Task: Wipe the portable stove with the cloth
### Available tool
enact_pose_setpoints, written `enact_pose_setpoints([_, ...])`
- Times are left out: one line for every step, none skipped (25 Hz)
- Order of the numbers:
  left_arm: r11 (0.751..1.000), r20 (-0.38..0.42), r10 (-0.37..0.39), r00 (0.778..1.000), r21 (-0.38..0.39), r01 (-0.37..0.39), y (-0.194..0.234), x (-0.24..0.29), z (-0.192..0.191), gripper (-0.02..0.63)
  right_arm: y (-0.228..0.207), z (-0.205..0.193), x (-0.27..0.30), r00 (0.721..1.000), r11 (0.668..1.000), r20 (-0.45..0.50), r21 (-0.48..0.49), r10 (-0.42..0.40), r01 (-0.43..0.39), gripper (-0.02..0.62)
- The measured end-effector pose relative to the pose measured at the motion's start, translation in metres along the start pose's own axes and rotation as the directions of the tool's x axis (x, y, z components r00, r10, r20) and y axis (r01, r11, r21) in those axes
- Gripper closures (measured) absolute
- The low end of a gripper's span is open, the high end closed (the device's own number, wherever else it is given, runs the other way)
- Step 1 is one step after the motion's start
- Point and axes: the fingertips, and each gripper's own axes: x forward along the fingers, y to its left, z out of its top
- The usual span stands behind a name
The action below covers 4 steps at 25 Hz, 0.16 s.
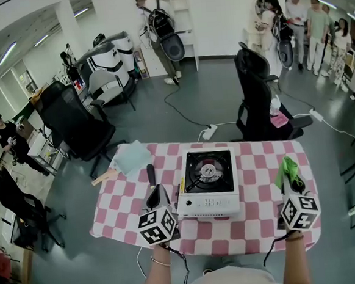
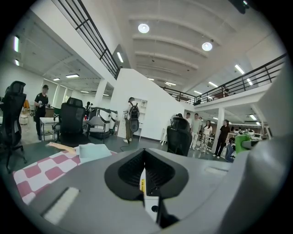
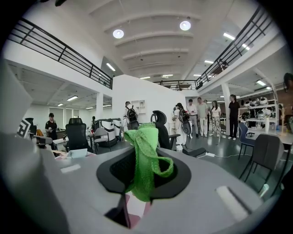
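Observation:
The white portable stove (image 1: 207,185) with a black burner sits in the middle of the pink-and-white checkered table (image 1: 257,224). Left of the stove, my left gripper (image 1: 150,171) hovers low over the table with its jaws together and nothing in them. In the left gripper view the left gripper (image 2: 144,157) points up into the room, and a strip of the stove's front (image 2: 151,203) shows below its tips. My right gripper (image 1: 291,181), to the stove's right, is shut on a green cloth (image 1: 287,169). That green cloth (image 3: 146,151) hangs bunched between the right gripper (image 3: 145,171) jaws.
A folded light-blue cloth (image 1: 131,157) and a wooden piece (image 1: 105,176) lie at the table's far left corner. Black office chairs (image 1: 78,124) (image 1: 257,98) stand beyond the table. A power strip (image 1: 209,131) with cables lies on the floor. Several people stand at the back.

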Motion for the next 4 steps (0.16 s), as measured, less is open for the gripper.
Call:
enact_pose_setpoints([1.000, -0.001, 0.000, 1.000, 0.001, 0.000, 0.0006, -0.0004, -0.0007, 0.606, -0.0001, -0.0007, 0.0000, 1.000, 1.000, -0.001, 0.000, -0.001, 0.001, 0.512])
enact_pose_setpoints([1.000, -0.001, 0.001, 1.000, 0.002, -0.001, 0.0010, -0.0007, -0.0011, 0.606, -0.0002, -0.0011, 0.0001, 1.000, 1.000, -0.001, -0.001, -0.002, 0.002, 0.512])
enact_pose_setpoints([1.000, -0.001, 0.002, 1.000, 0.002, -0.002, 0.0013, -0.0010, -0.0012, 0.606, -0.0003, -0.0014, 0.0001, 1.000, 1.000, -0.002, -0.002, -0.003, 0.003, 0.512])
enact_pose_setpoints([1.000, -0.001, 0.002, 1.000, 0.002, -0.002, 0.0016, -0.0013, -0.0013, 0.606, -0.0005, -0.0016, 0.0001, 1.000, 1.000, -0.002, -0.002, -0.004, 0.004, 0.512])
